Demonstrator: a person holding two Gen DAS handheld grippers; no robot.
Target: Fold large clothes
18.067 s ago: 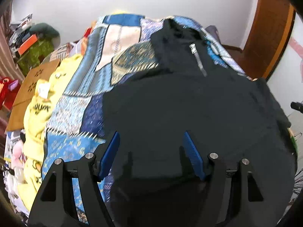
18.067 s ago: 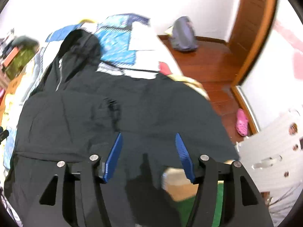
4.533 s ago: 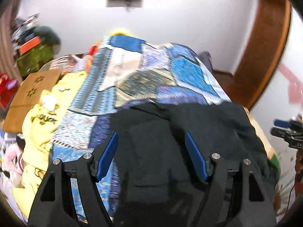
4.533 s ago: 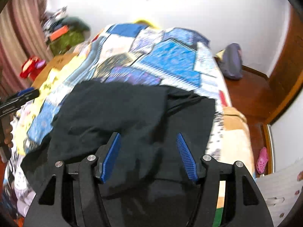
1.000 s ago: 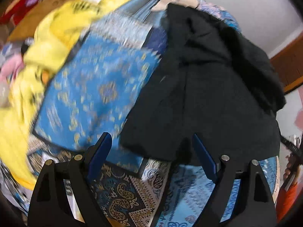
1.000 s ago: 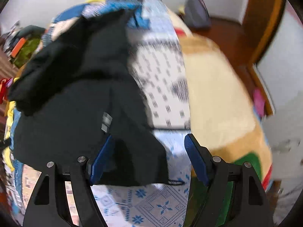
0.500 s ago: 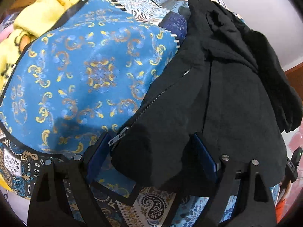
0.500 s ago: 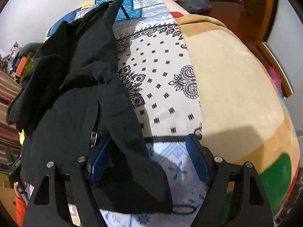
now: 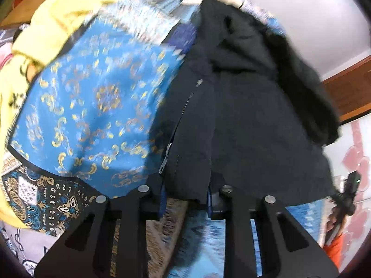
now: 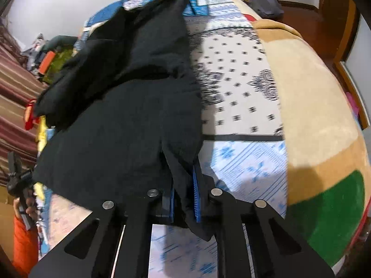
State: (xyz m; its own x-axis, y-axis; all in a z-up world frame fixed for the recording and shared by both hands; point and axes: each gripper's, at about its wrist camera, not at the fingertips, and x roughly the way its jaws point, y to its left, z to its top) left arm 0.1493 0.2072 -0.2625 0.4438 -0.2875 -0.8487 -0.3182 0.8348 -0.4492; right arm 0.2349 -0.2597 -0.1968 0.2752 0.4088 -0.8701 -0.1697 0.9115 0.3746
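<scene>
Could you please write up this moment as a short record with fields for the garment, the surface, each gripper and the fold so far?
garment: black zip jacket, bunched and partly folded, zipper showing along its left edge
surface: patchwork bedspread, blue and gold on one side, white with black motifs on the other
left gripper: jaws closing on the jacket's near left corner
right gripper: shut on the jacket's near right corner
beside bed: yellow blanket
fold so far: unfinished, far end still heaped

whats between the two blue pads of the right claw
In the right wrist view, a fold of the black jacket's near edge sits pinched between the right claw's pads, nothing else.
</scene>
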